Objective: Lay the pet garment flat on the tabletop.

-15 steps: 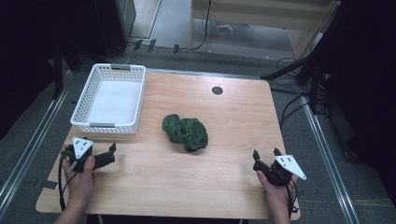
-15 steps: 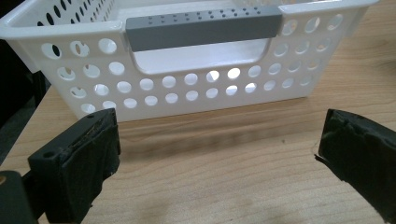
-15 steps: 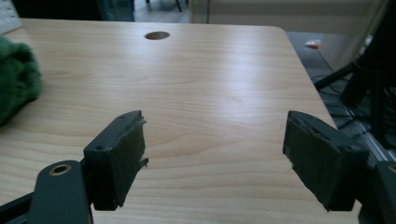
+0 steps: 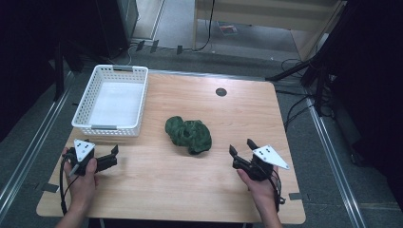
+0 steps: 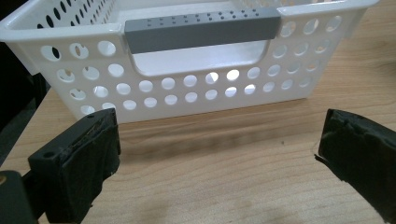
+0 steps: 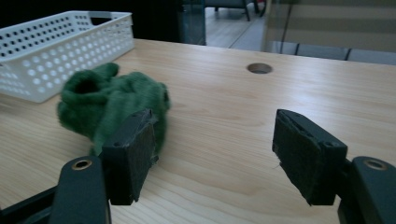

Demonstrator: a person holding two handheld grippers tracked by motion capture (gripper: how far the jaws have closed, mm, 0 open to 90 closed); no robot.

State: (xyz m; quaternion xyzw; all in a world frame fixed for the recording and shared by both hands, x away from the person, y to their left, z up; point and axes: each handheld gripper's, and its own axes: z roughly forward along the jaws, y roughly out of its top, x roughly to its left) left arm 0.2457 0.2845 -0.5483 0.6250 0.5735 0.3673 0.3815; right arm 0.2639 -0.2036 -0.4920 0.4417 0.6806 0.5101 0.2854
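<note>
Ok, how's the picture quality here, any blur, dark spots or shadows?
High view: table evenly lit, surroundings dark. Left gripper view: basket sharp, casting a soft shadow on the wood. Right gripper view: green cloth slightly soft, background window bright.

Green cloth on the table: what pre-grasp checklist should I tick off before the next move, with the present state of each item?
1. Green cloth lies free on the table, touching nothing else: ok.
2. Right gripper open, nothing between its fingers: ok.
3. Left gripper open, nothing held: ok.
4. White basket holds nothing, ready to receive: ok.
5. Right gripper aimed squarely at the cloth: not ok, the cloth sits off toward its left finger.
</note>
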